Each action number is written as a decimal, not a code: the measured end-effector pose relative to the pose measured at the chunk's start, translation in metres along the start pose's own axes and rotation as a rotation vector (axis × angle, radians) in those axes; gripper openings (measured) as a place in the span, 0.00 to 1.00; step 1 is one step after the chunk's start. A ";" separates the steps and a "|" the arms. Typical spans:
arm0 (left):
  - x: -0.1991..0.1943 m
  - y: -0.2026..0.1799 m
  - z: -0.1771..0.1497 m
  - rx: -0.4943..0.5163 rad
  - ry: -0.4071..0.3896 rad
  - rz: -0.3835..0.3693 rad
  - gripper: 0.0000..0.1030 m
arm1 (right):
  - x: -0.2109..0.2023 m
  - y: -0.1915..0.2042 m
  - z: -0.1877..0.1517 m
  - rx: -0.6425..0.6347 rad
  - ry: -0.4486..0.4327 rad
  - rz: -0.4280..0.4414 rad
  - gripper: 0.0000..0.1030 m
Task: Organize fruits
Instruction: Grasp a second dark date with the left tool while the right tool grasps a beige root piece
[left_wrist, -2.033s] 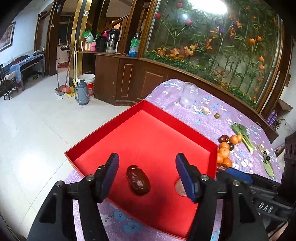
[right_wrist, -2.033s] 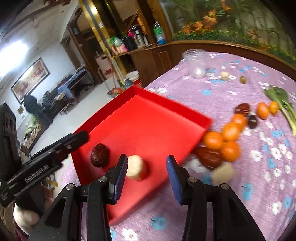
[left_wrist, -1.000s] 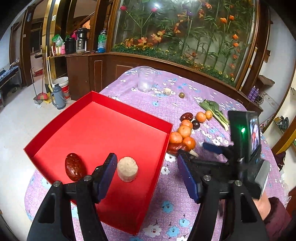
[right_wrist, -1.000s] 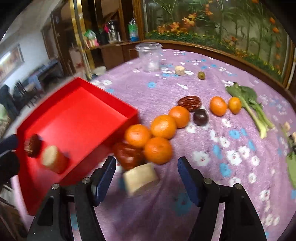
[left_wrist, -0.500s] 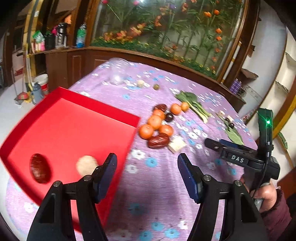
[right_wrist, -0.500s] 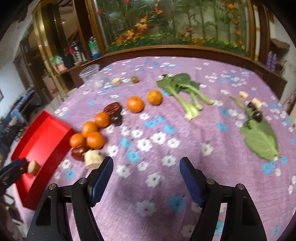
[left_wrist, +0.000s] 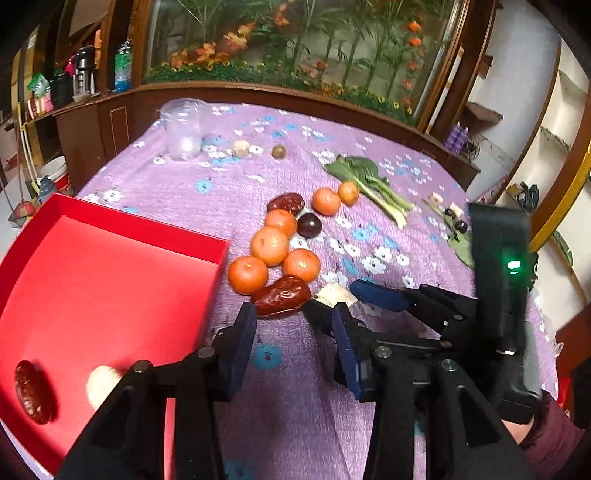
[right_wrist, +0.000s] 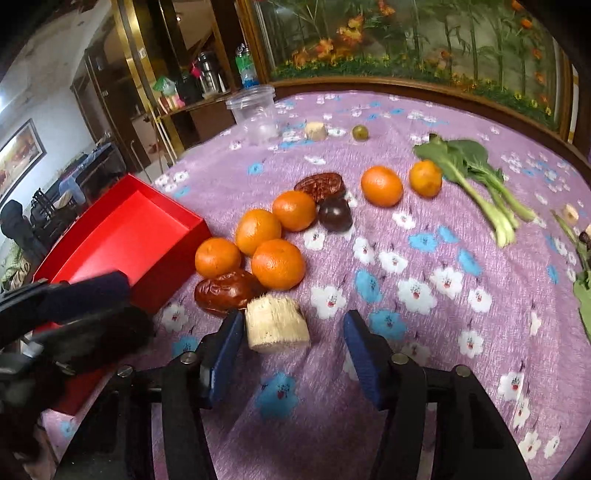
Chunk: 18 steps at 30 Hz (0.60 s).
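In the right wrist view, the red box (right_wrist: 122, 236) lies at far left. The pale cut chunk (right_wrist: 276, 324) rests on the table between the spread jaws of the right gripper (right_wrist: 295, 352), touching the left one. The left gripper (left_wrist: 293, 347), also spread and empty, hovers farther away.

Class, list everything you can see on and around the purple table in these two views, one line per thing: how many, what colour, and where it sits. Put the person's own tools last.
red tray: 1, red, left edge of table
dates: 4, dark red-brown; one in the tray, one beside the pale chunk, one among the oranges, a blurred one far right
oranges: 6, orange, mid-table
pale chunk: 1, cream, between the right gripper's fingers
pale lump: 1, cream, in the tray
dark round fruit: 1, near-black, beside the oranges
plastic cup: 1, clear, far side
green fruit: 1, far side
leafy greens: green, right
left gripper: open
right gripper: open
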<state>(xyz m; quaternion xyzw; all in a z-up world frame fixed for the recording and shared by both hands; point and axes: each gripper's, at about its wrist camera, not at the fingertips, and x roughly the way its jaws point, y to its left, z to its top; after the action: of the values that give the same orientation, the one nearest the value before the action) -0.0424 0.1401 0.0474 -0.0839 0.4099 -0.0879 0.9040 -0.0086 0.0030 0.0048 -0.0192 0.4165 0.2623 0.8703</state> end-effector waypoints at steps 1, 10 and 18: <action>0.003 0.000 0.001 -0.002 0.003 -0.007 0.40 | -0.001 -0.001 0.000 0.005 -0.003 0.014 0.40; 0.036 -0.004 0.012 0.036 0.056 0.033 0.40 | -0.020 -0.023 -0.012 0.086 0.006 0.023 0.36; 0.048 -0.018 0.012 0.163 0.053 0.126 0.37 | -0.033 -0.060 -0.019 0.210 -0.009 0.055 0.37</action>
<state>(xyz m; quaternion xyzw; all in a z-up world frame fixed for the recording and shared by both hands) -0.0042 0.1126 0.0241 0.0182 0.4296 -0.0663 0.9004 -0.0109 -0.0683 0.0057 0.0847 0.4384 0.2410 0.8617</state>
